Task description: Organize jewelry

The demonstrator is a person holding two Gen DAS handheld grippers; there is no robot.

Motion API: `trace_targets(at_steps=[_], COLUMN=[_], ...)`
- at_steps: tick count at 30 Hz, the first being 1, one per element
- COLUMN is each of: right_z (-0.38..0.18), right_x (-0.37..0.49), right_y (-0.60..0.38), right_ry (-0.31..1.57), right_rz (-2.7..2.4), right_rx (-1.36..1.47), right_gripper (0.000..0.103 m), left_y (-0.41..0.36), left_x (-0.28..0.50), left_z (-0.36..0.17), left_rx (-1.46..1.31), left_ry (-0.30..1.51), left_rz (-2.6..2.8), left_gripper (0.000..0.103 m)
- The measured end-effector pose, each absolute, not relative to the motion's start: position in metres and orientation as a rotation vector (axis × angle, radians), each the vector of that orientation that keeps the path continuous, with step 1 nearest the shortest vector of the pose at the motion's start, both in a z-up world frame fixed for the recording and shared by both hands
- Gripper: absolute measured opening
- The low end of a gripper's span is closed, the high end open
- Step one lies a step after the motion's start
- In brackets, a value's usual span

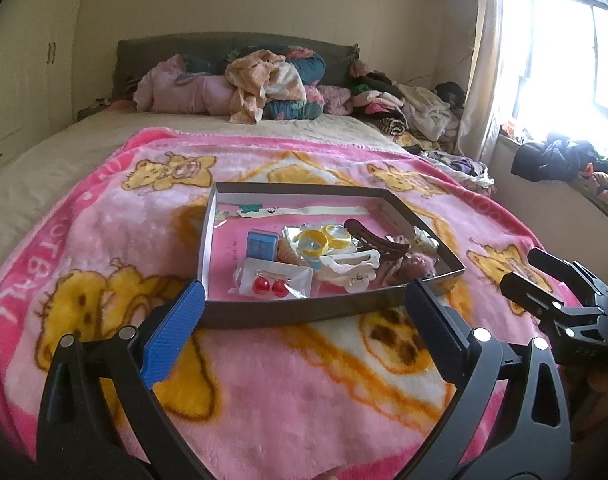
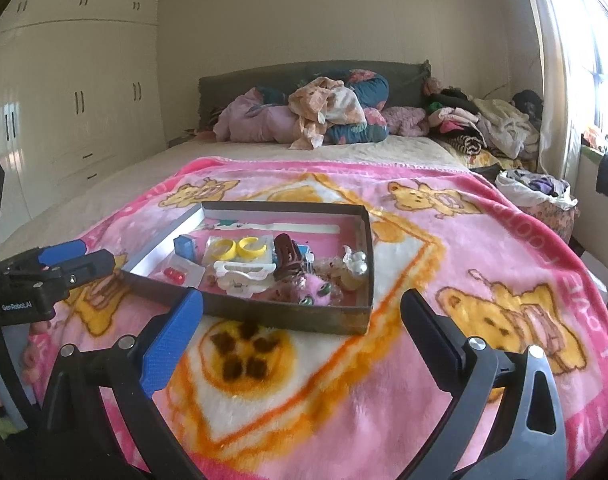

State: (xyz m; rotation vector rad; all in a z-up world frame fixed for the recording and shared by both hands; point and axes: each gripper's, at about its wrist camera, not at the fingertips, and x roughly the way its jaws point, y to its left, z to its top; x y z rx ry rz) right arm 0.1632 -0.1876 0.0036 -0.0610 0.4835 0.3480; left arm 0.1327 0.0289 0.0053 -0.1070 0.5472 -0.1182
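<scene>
Your left gripper (image 1: 304,304) and right gripper (image 2: 302,314) both gape wide, holding nothing, just before the box (image 1: 304,310) on the pink blanket (image 1: 304,400). Red earrings (image 1: 270,287) look tiny, light and slippery; pinch their packet's edge.

Fluffy cloth blanket (image 1: 264,400) (plush), glossy red earrings (image 1: 269,287).

Blown-out daylight from the window (image 1: 563,60), soft focus, fisheye-bent edges.
</scene>
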Motion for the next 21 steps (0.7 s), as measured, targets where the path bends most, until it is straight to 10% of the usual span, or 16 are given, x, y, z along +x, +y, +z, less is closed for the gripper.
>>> trace_targets(at_steps=[21], right_z=[-0.007], right_x=[0.106], right_y=[-0.196], right_ry=[0.320], right_rz=[0.322], right_rx=[-0.046], right_gripper=[0.097], left_y=[0.022], left_x=[0.091], left_z=[0.005], left_rx=[-0.068], left_ry=[0.433], left_rz=[-0.082], left_gripper=[0.091])
